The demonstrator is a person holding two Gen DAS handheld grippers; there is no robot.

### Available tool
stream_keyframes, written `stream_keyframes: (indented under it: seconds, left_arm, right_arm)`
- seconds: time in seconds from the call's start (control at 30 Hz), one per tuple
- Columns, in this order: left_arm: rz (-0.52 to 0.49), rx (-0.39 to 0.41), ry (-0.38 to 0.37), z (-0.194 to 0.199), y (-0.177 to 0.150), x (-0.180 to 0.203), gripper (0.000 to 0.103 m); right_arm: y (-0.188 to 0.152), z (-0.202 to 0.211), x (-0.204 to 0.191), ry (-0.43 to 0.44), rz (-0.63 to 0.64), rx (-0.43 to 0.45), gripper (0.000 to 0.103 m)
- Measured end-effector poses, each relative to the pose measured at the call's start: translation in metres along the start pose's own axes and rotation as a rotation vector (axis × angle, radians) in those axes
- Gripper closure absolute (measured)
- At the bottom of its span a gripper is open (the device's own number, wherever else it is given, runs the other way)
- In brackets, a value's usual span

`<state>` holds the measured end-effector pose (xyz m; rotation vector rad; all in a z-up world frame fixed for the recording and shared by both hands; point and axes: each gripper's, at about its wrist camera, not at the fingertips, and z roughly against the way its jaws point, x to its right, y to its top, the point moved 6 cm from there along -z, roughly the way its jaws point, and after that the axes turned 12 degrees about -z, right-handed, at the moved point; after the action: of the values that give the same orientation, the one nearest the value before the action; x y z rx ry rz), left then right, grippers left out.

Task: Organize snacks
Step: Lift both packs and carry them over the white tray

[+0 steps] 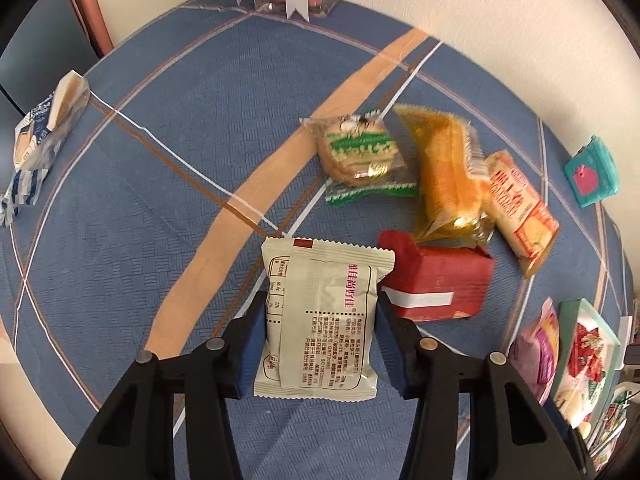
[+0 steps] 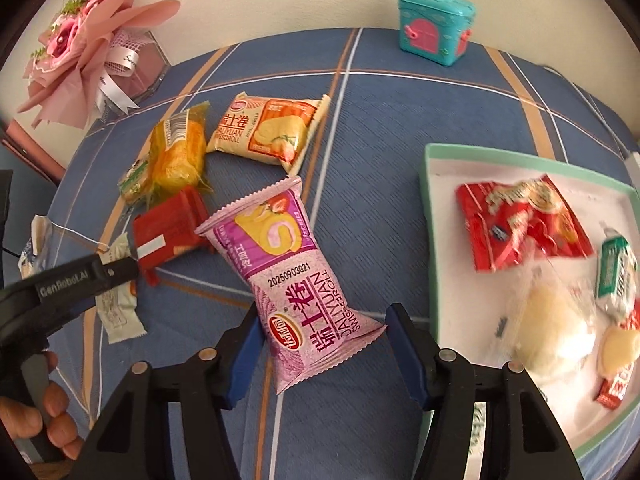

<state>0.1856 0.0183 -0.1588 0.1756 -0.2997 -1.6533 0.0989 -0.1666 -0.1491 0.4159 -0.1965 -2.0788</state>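
Right, both hands loaded — my left gripper [image 1: 320, 344] has its jaws clamped on the cream packet [image 1: 320, 320], my right gripper [image 2: 324, 352] spread loosely around the purple roll [image 2: 292, 280], the tray [image 2: 436, 216] just right of them for unloading.

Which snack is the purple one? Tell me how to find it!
Find the white tray with the green rim on the blue checked tablecloth. Just left of it, between the right gripper fingers, lies the purple swiss-roll packet, the only purple wrapper, picturing a strawberry.
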Motion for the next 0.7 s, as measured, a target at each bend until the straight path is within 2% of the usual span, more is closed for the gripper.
stream_keyframes:
  seconds: [0.13,0.43,0.7]
  left_arm:
    - [-0.003,0.049,0.009,0.020,0.002,0.003,0.050]
    - [-0.012,0.126,-0.023,0.060,0.006,0.002,0.050]
    - [-0.035,0.170,-0.020,0.075,0.008,0.017,0.050]
  right_arm:
    - [-0.006,0.017,0.004,0.028,-0.012,0.013,0.040]
    - [-0.020,0.054,0.004,0.069,0.002,0.052,0.040]
    - [-0.009,0.077,0.009,0.064,-0.004,0.103,0.040]
